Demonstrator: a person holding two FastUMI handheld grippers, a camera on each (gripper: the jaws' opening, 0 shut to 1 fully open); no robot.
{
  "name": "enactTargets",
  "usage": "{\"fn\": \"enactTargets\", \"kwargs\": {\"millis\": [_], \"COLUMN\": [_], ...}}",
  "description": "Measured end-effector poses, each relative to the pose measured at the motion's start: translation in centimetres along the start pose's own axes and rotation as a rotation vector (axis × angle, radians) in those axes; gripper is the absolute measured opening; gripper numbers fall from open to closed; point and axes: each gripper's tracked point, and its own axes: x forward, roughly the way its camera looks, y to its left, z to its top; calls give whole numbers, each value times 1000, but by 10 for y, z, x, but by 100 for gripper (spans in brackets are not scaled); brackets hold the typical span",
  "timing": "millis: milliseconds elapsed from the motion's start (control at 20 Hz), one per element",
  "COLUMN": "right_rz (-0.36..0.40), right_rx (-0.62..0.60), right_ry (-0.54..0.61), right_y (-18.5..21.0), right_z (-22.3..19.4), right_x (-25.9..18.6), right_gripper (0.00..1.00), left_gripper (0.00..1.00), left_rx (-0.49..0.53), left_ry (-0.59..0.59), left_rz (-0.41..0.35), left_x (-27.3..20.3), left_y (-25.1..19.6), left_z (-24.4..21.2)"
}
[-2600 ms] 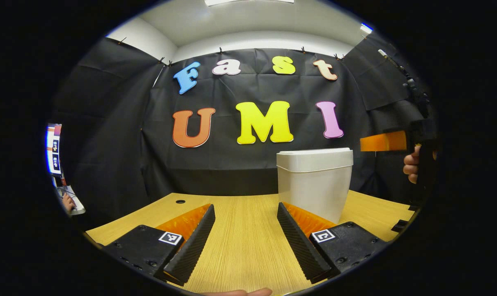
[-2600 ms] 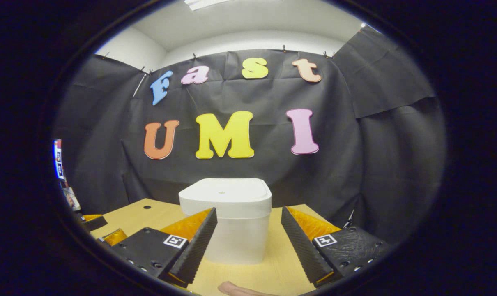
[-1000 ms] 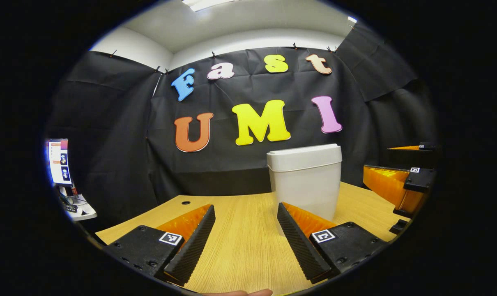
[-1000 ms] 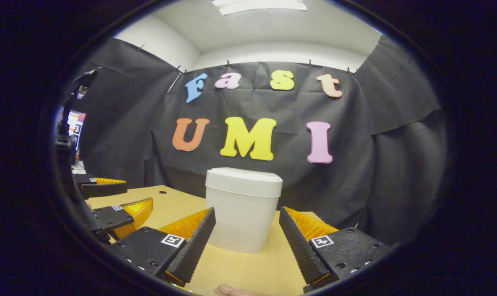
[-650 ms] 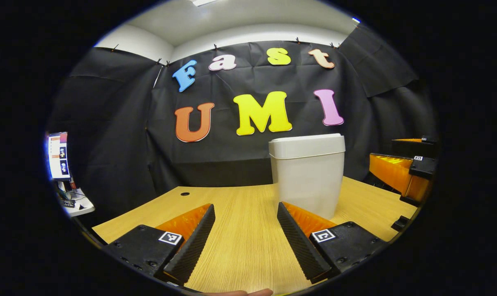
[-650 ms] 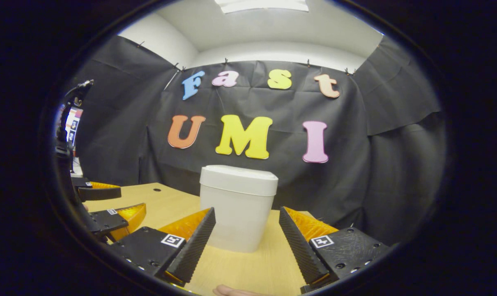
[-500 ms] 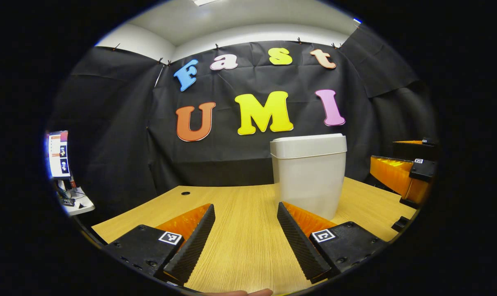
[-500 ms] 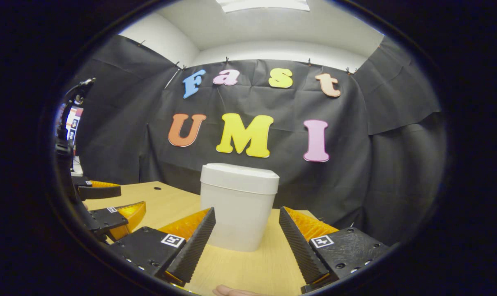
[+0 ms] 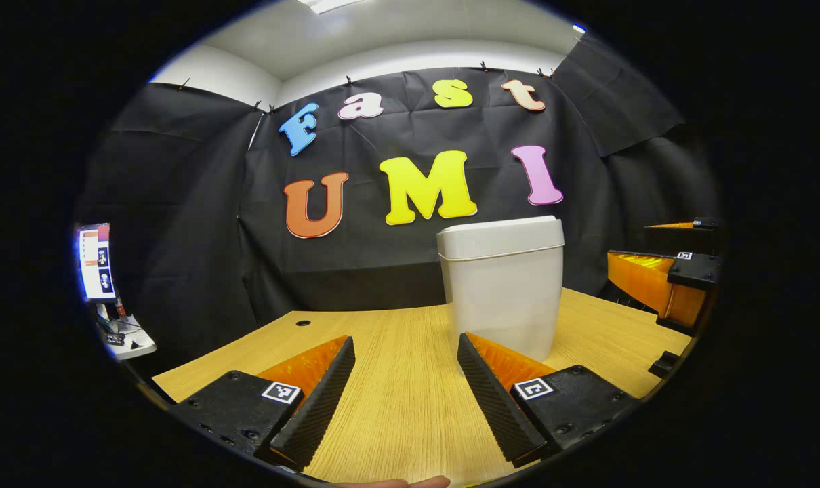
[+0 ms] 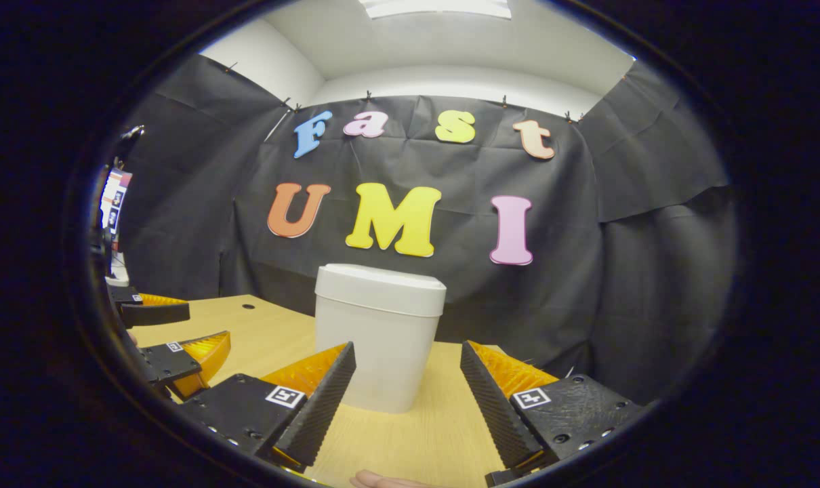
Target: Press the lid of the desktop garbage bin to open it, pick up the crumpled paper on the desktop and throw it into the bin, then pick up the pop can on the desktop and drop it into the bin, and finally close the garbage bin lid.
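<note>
Since 2.6 s ago the right tool (image 10: 407, 407) has dropped from above the lid to bin-side height. Surface (image 9: 396, 379): wood. Bin (image 10: 376, 339): at its 12 o'clock, upright, lid (image 10: 381, 288) closed. Judged light, rigid, smooth plastic; press the lid top, don't pinch. Left tool (image 9: 404, 407): at the bin's 7 o'clock. Both released, empty.
</note>
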Motion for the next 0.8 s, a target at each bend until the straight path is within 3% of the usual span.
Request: {"fn": "enactTargets", "kwargs": {"millis": [350, 800], "right_rz": [-59, -50], "right_rx": [-55, -67], "right_ry": [-24, -6], "right_y": [-7, -4], "right_z": [1, -5], "right_x": [4, 5], "right_gripper": [97, 98], "left_gripper": [98, 98], "left_rx": [12, 4], "left_ry": [-6, 4], "left_rz": [-15, -11], "left_x": [-2, 0], "left_y": [-7, -7], "left_z": [0, -4]}}
